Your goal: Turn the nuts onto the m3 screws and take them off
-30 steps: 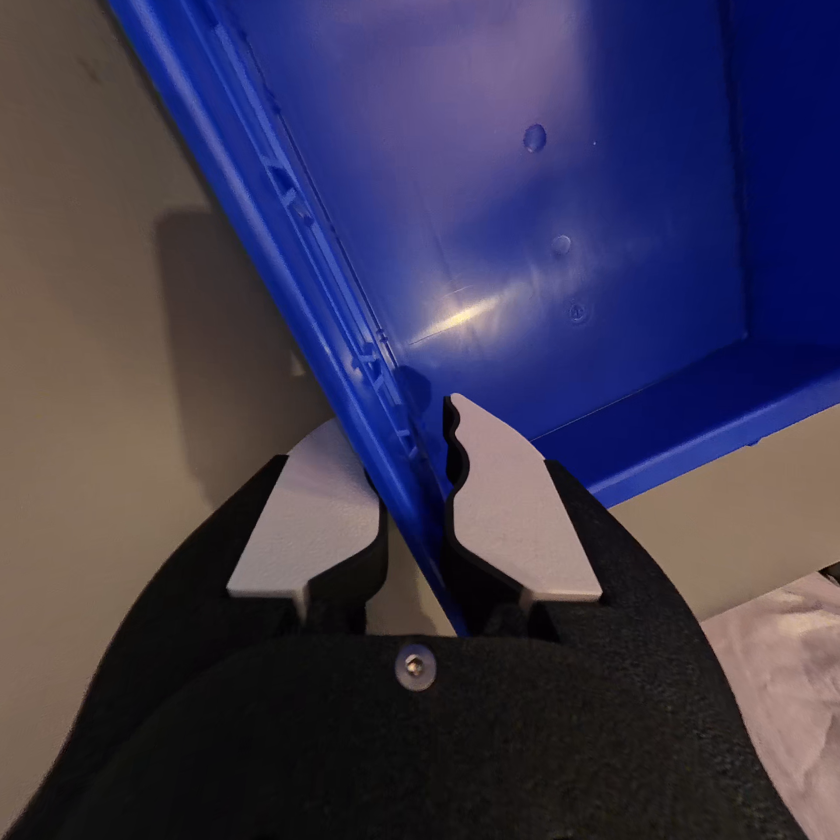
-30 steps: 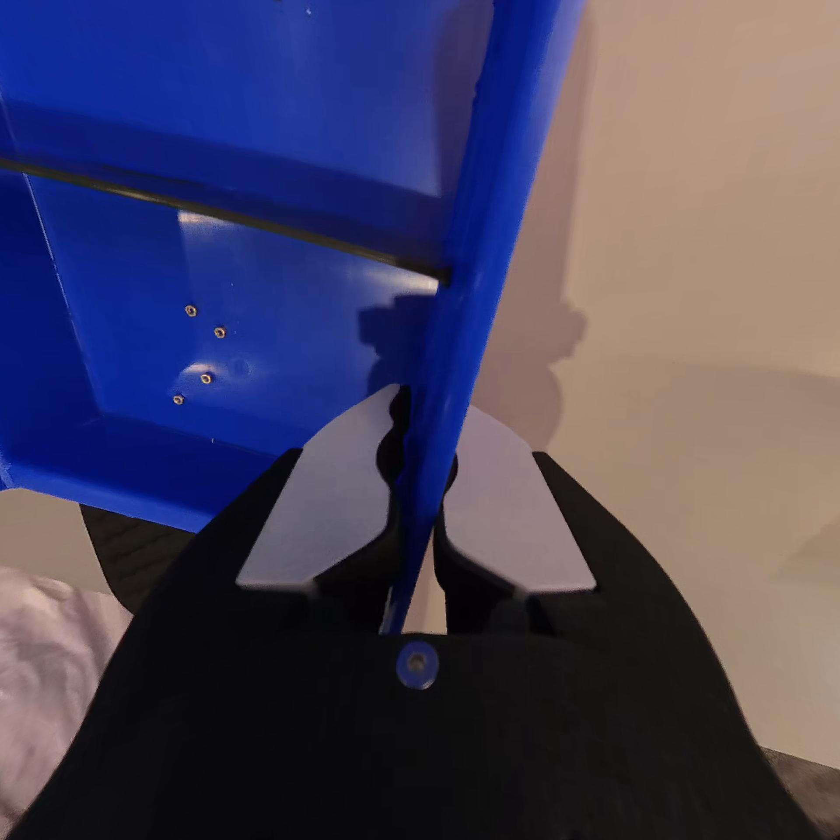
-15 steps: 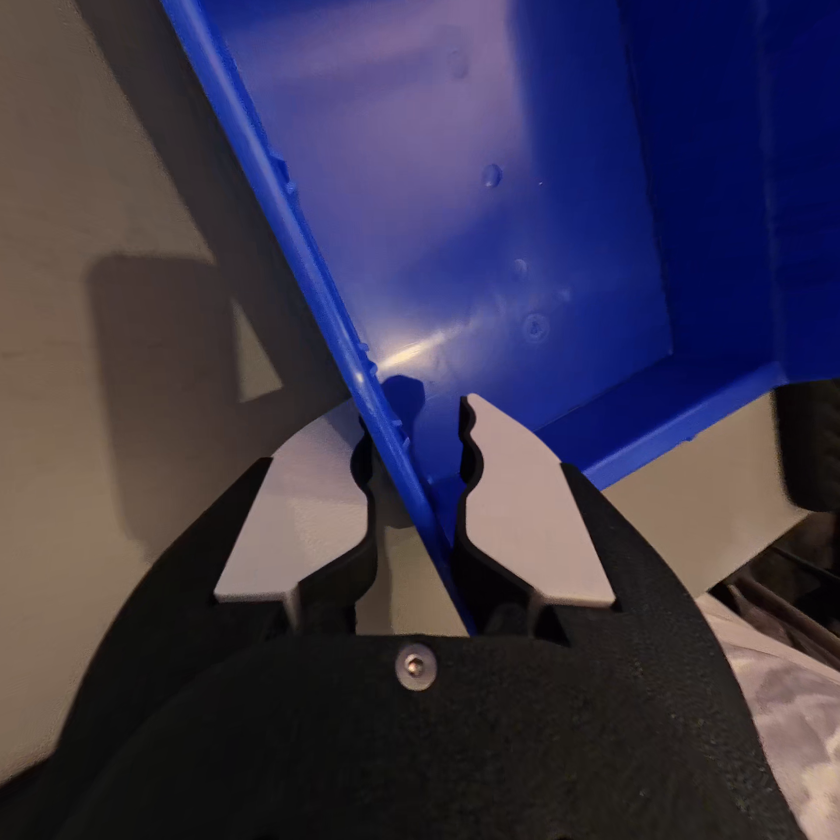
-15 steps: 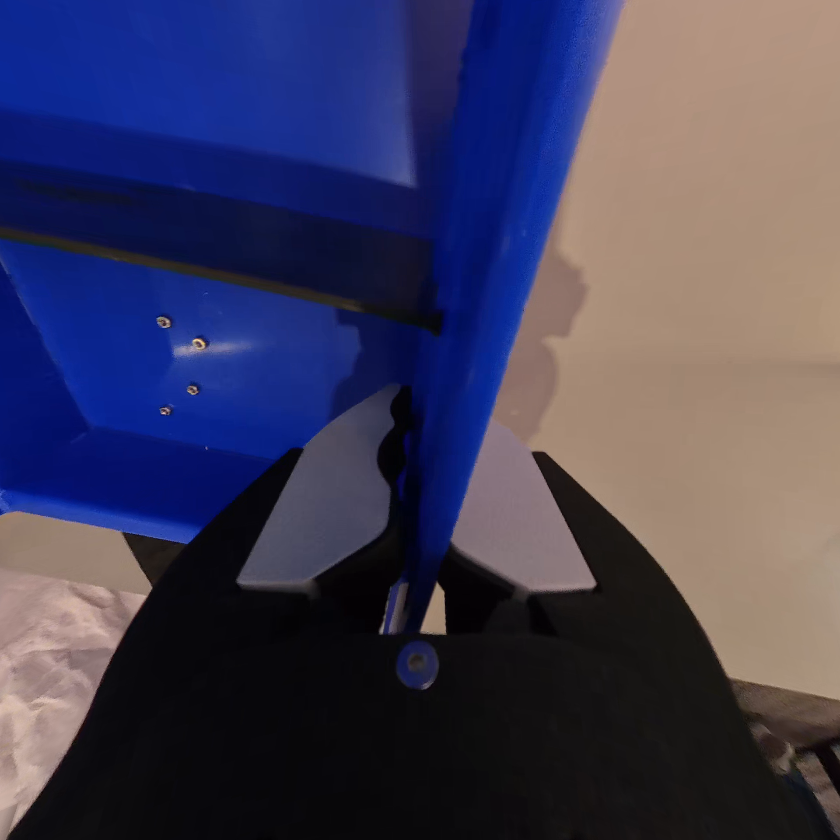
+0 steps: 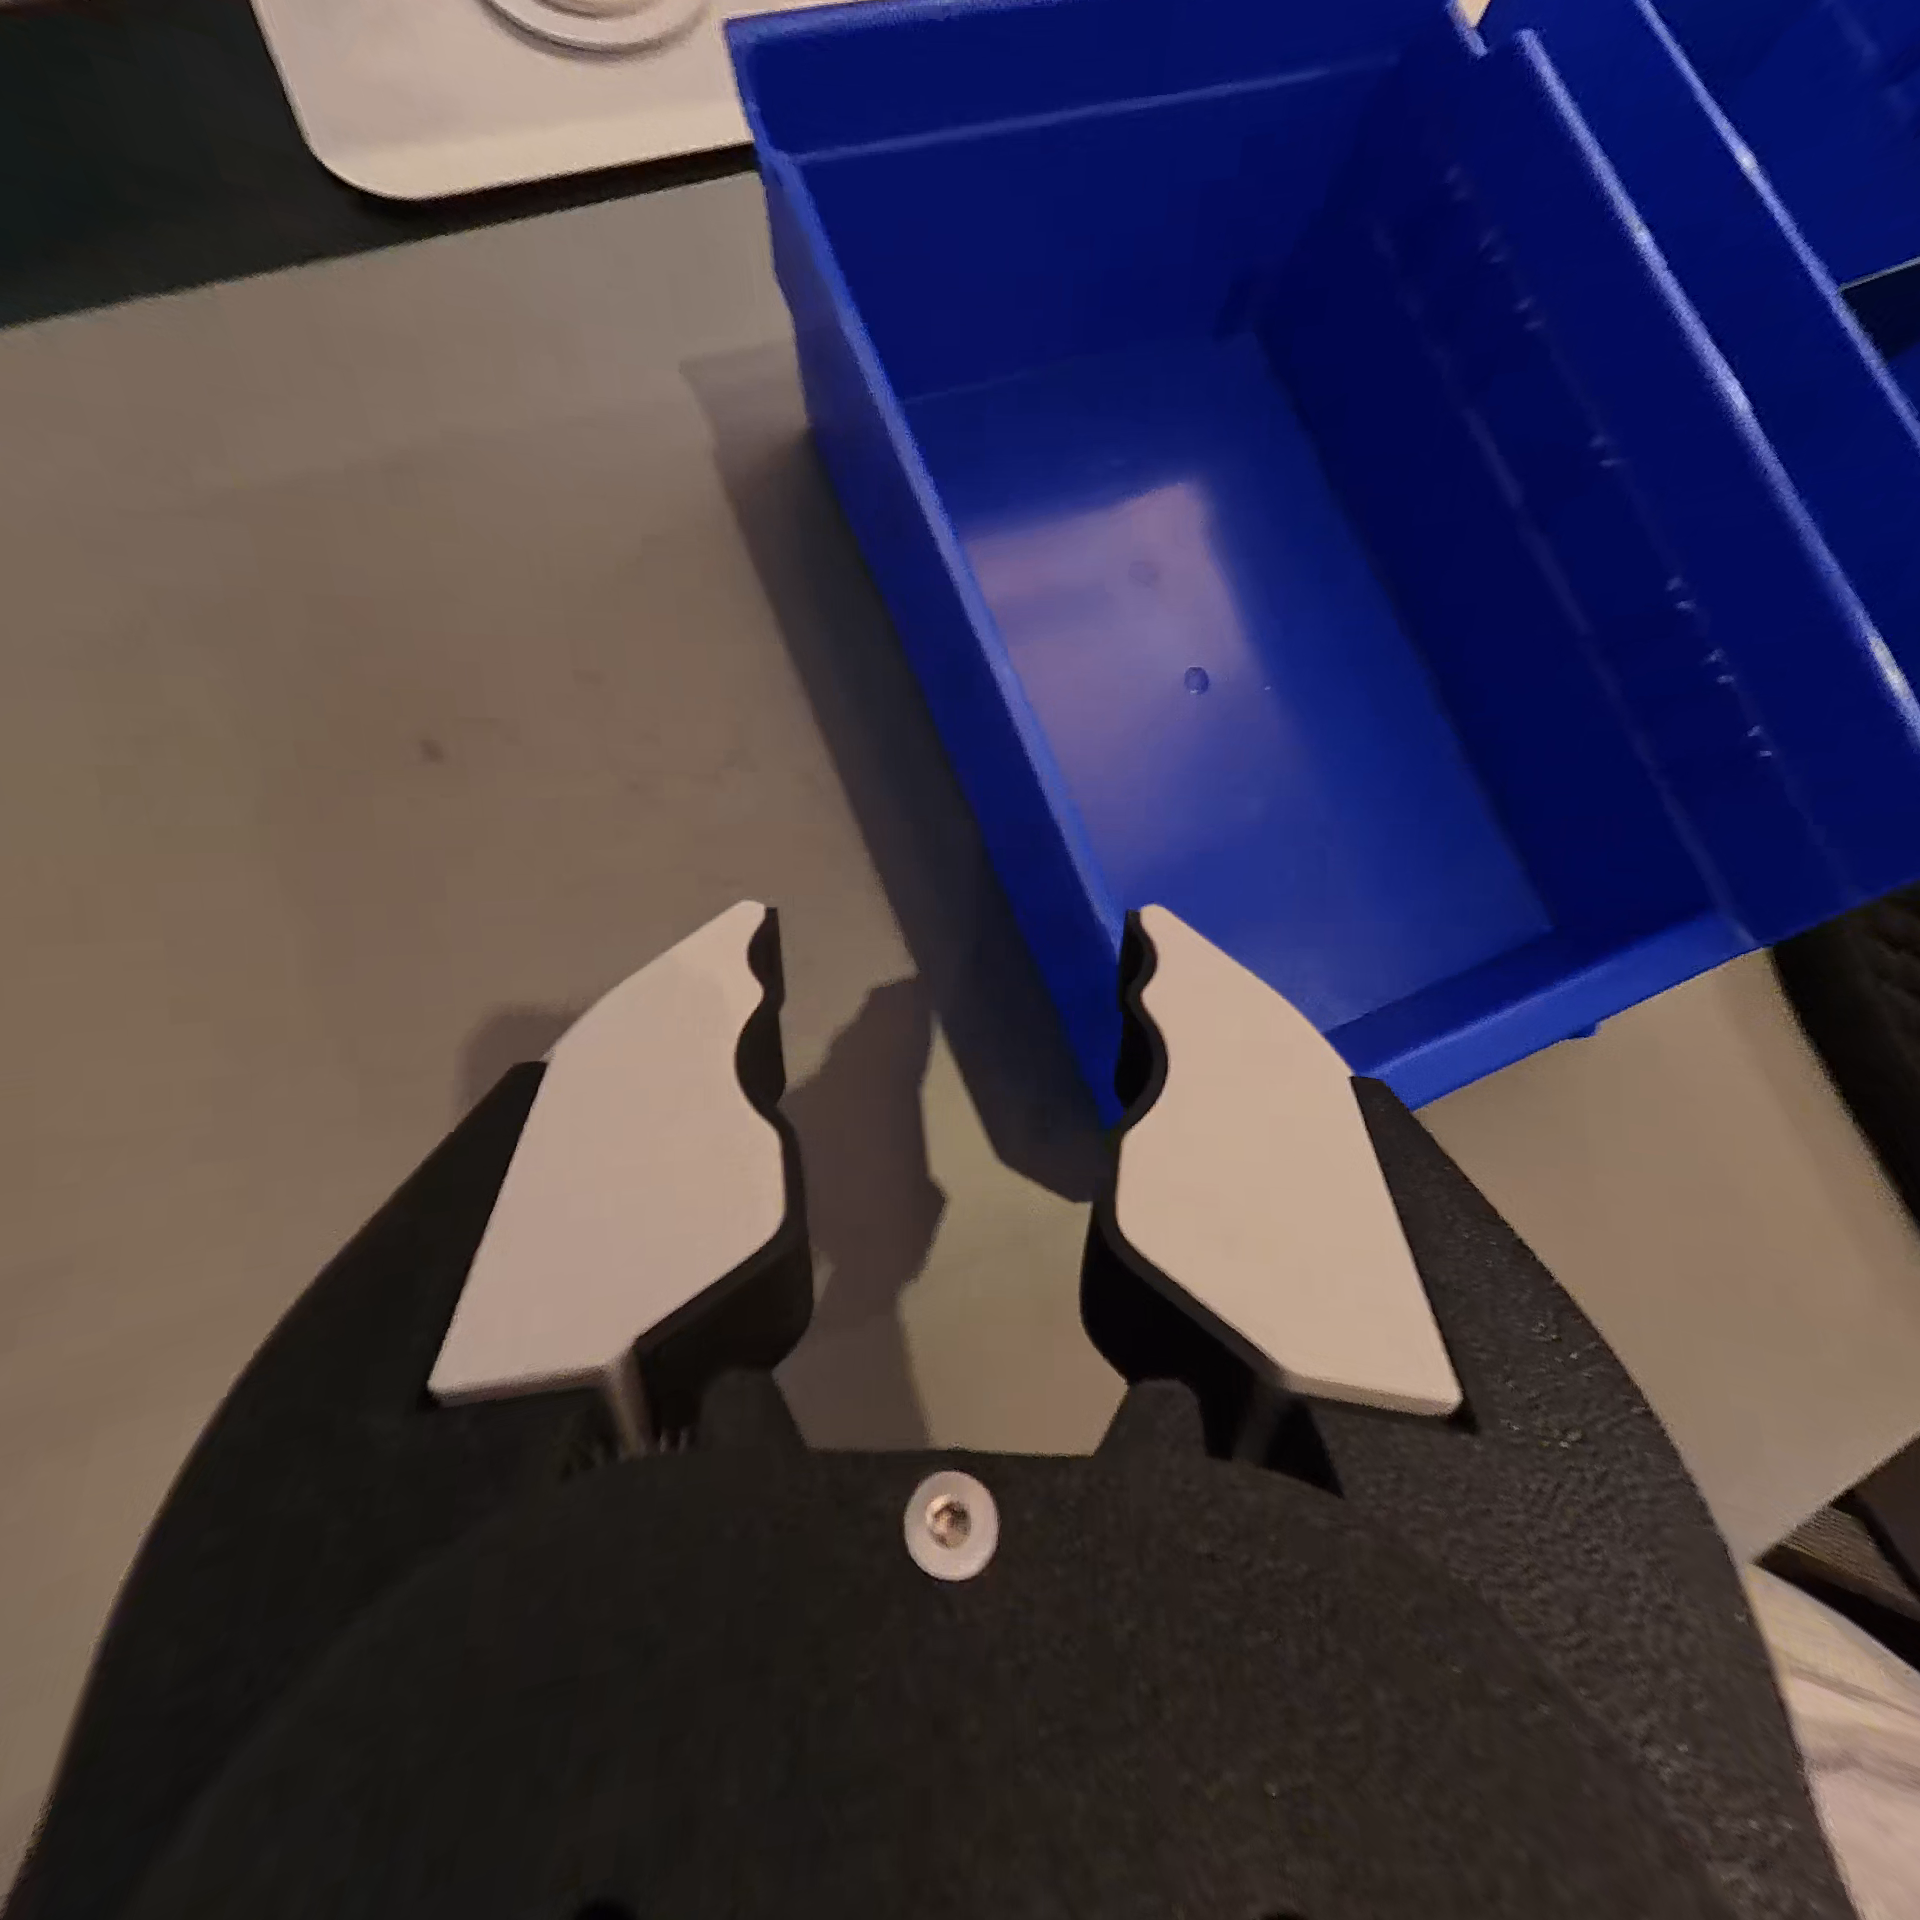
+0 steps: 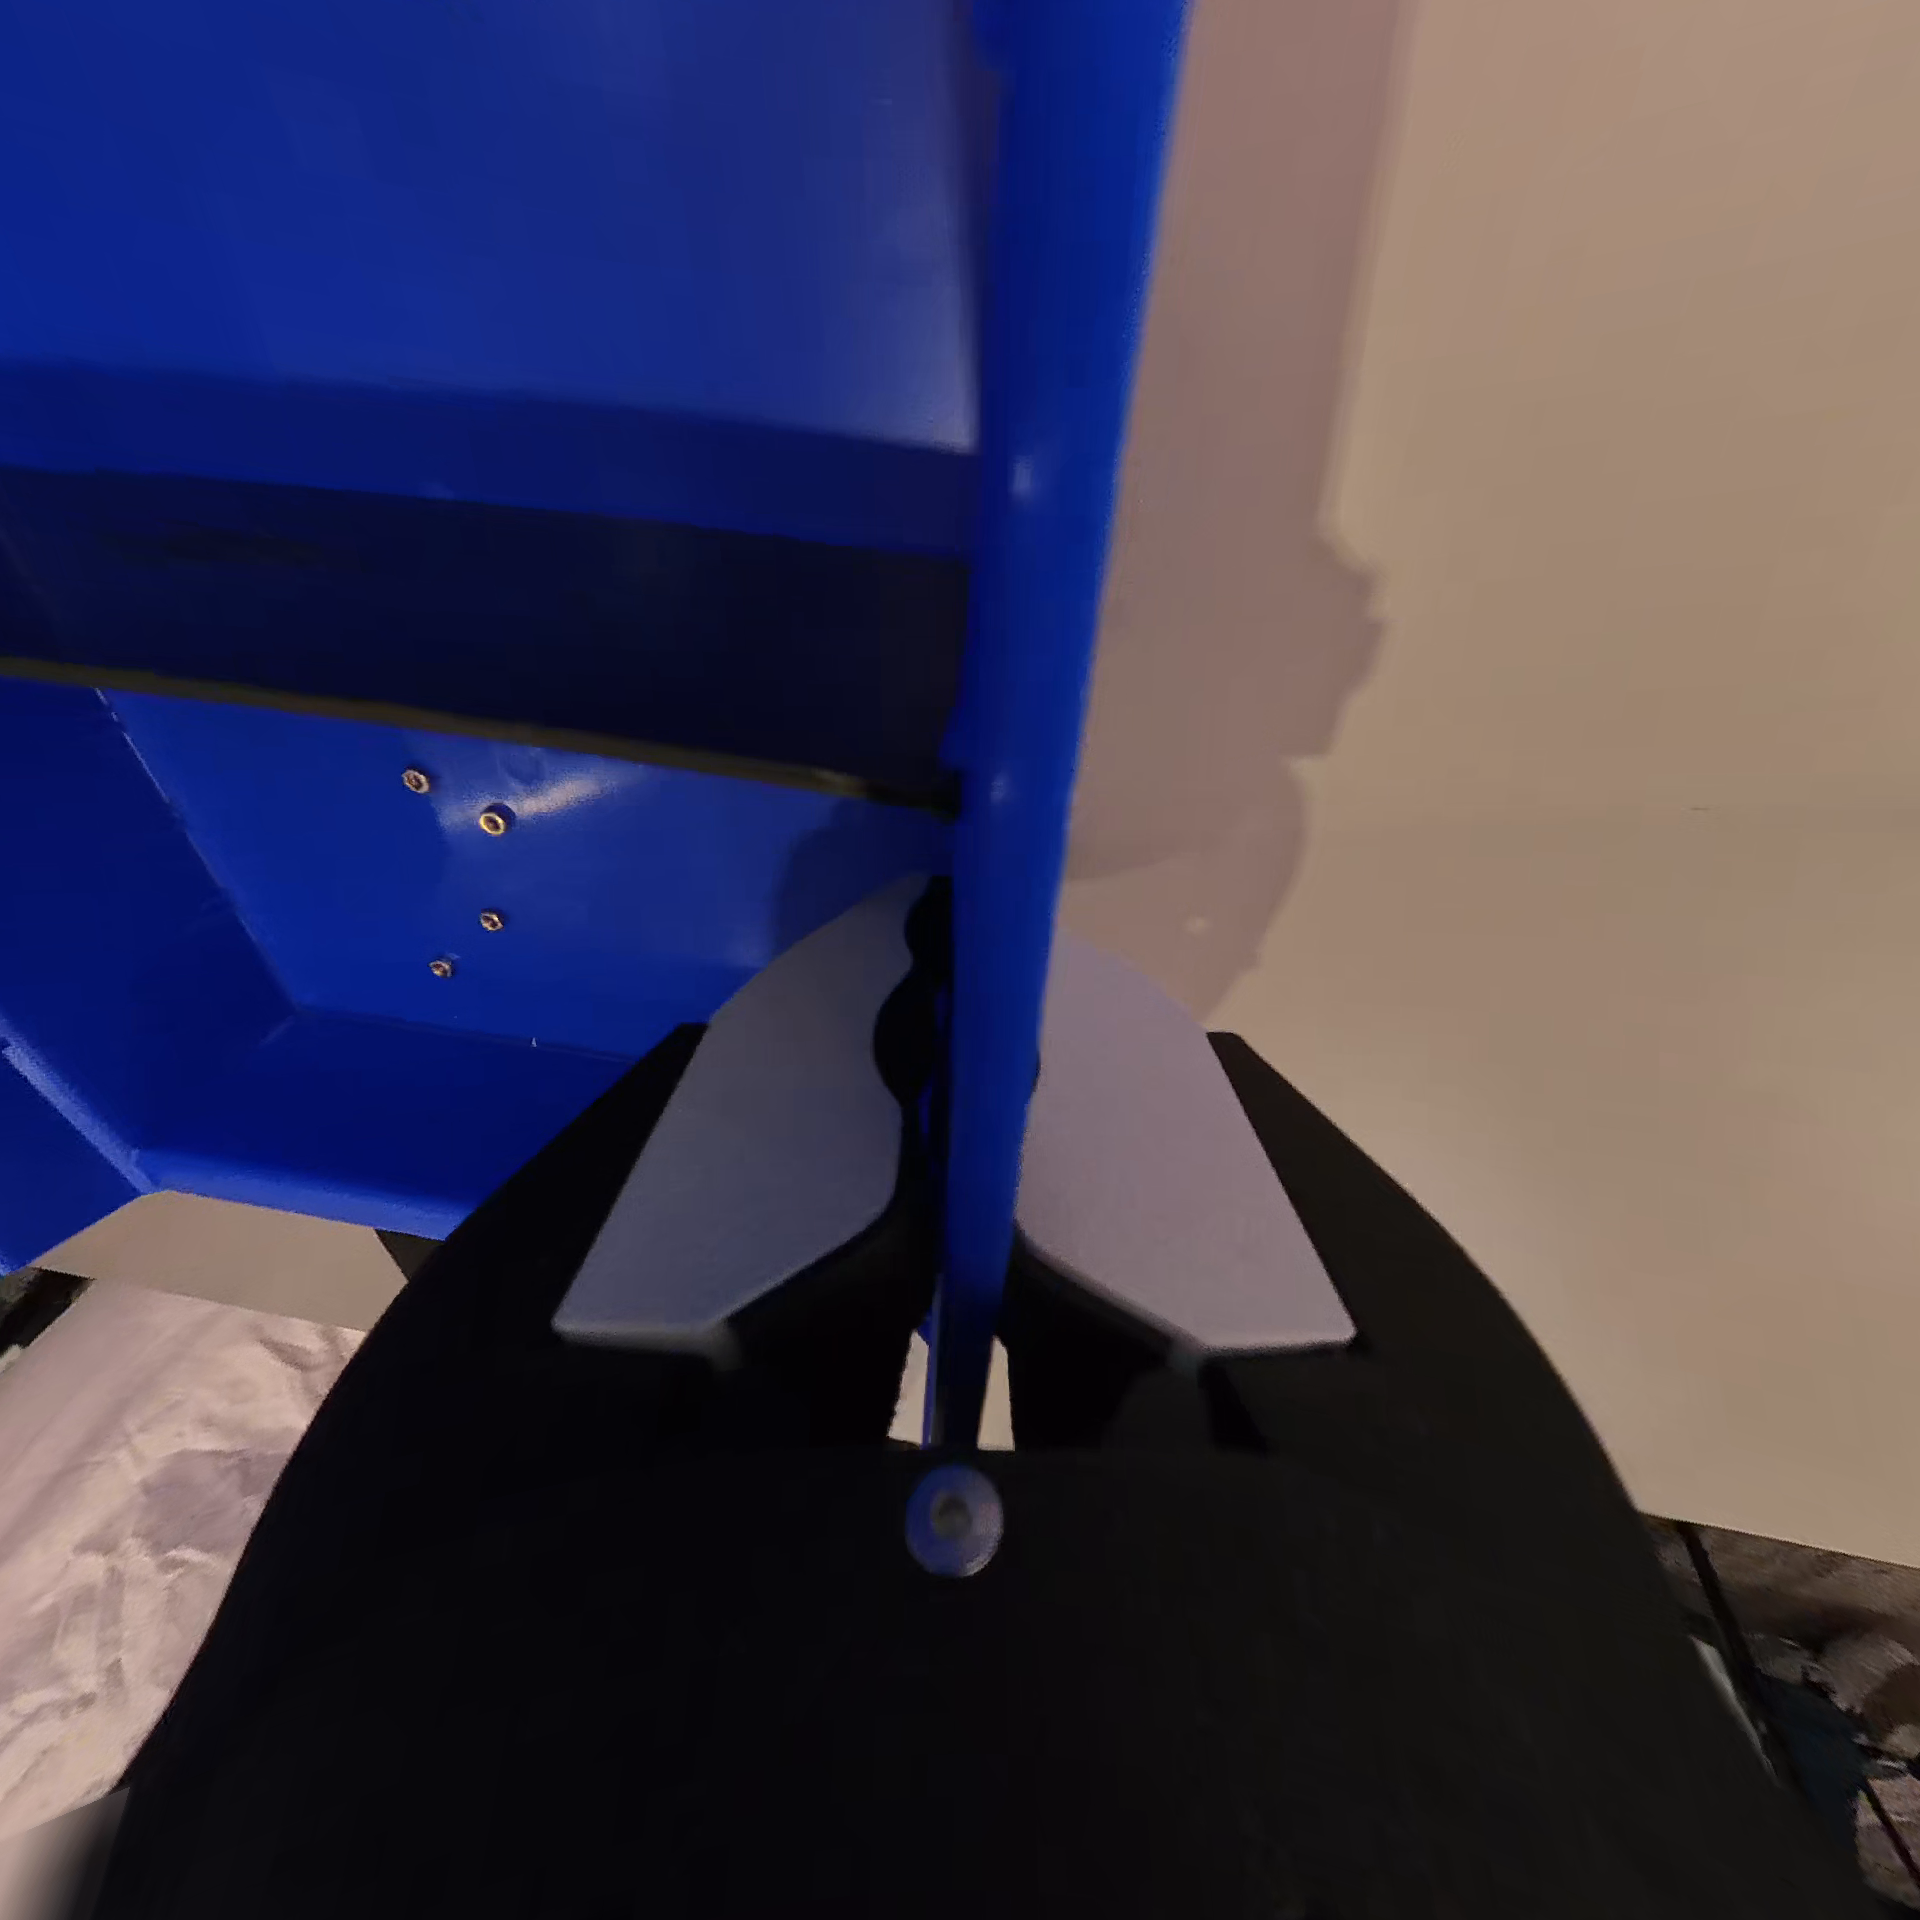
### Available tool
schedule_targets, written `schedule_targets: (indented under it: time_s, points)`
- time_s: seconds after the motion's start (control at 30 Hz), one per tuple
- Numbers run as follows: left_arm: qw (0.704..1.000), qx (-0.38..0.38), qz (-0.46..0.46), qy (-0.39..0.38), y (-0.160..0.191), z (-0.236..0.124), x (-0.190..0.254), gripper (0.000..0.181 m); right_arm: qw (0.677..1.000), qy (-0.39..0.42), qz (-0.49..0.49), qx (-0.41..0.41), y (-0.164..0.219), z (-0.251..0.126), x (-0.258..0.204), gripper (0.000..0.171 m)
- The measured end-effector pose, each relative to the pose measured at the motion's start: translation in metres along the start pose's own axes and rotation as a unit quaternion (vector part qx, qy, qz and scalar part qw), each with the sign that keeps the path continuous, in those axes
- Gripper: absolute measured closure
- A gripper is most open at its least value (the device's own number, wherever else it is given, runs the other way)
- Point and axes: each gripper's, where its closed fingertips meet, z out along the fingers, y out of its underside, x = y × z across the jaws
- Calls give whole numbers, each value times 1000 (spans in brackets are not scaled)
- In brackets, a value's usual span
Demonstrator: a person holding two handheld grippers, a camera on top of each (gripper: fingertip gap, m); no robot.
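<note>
A blue plastic bin [image 5: 1247, 675] stands on the grey table, and its near compartment looks empty in the left wrist view. My left gripper [image 5: 948, 914] is open and empty, just off the bin's near left corner. My right gripper [image 6: 982, 914] is shut on the bin's right side wall [image 6: 1029, 623], one finger inside and one outside. Several small brass nuts [image 6: 491, 821] lie on the bin floor [image 6: 623, 883] to the left of my right gripper. No screws show in either view.
A white flat object [image 5: 499, 104] lies at the far end of the table [image 5: 364, 623]. A second blue bin [image 5: 1829, 156] sits beyond the first at the right. Crumpled pale cloth [image 6: 135, 1455] lies below the table's near edge. The table [image 6: 1558, 935] stretches right of the bin. Tip to tip, the grippers are about 50 centimeters apart. About 35 centimeters separates my left fingertips from the white flat object [image 5: 499, 104].
My left gripper let go of the bin's left wall, opened wide and pulled back from it. The bin sits level on the table now. My right gripper stays clamped on the right wall.
</note>
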Motion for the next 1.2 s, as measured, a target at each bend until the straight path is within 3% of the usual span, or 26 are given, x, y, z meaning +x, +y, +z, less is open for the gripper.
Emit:
schedule_targets:
  time_s: [0.13, 0.57, 0.77, 1.03, 1.2]
  points:
    - [998, -1, 32, -53, 4, -11, -20, 120, 1000, -2, 15, 6, 2, -3, 9, 167]
    - [997, 14, 18, -73, 18, -27, -54, 121, 998, -25, 54, 23, 22, -29, 17, 167]
    - [997, 16, 10, -74, 26, -32, -61, 121, 999, -4, 36, 25, 25, -66, 6, 166]
    - [996, 13, 0, -84, 38, -39, -74, 121, 1000, -2, -18, 24, 6, -131, -56, 166]
    - [996, 5, -11, -92, 51, -45, -85, 122, 996, -3, -83, 13, -19, -143, -124, 166]
